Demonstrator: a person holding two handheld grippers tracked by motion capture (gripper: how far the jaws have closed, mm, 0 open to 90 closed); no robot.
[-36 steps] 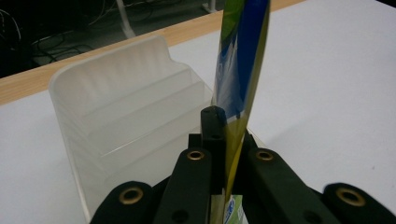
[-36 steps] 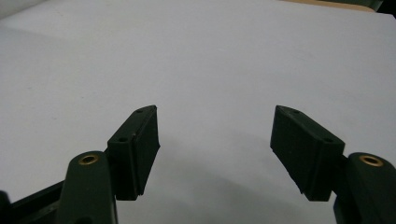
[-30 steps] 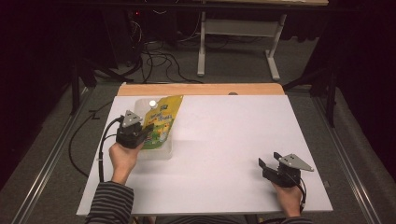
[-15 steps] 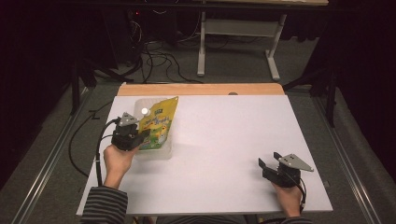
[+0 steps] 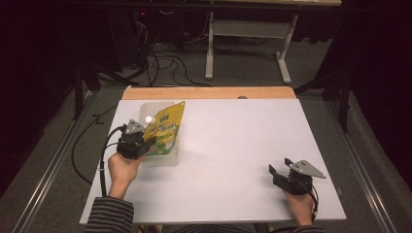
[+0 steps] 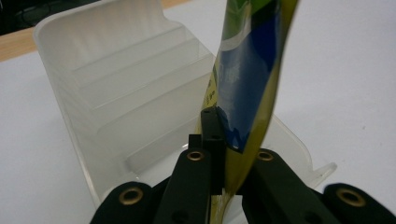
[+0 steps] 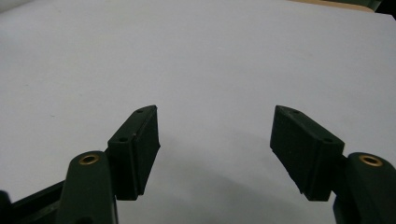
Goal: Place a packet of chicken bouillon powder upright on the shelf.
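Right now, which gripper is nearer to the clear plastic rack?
Left. The left gripper is at the rack, clamping a pouch over it; the right gripper rests far across the table, open.

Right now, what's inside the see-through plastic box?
The yellow-green pouch stands in the clear box, pinched by the left tongs. Its stepped slots look bare; the pouch hides the part behind it.

Two tools: the left tool [image 5: 145, 144] and the right tool [image 5: 278, 173]. One yellow-green pouch [image 5: 164, 131], clamped in the left tool's jaws. One clear plastic rack [image 5: 156, 108], just ahead of the left tool. One white surface [image 5: 233, 145] beneath both tools
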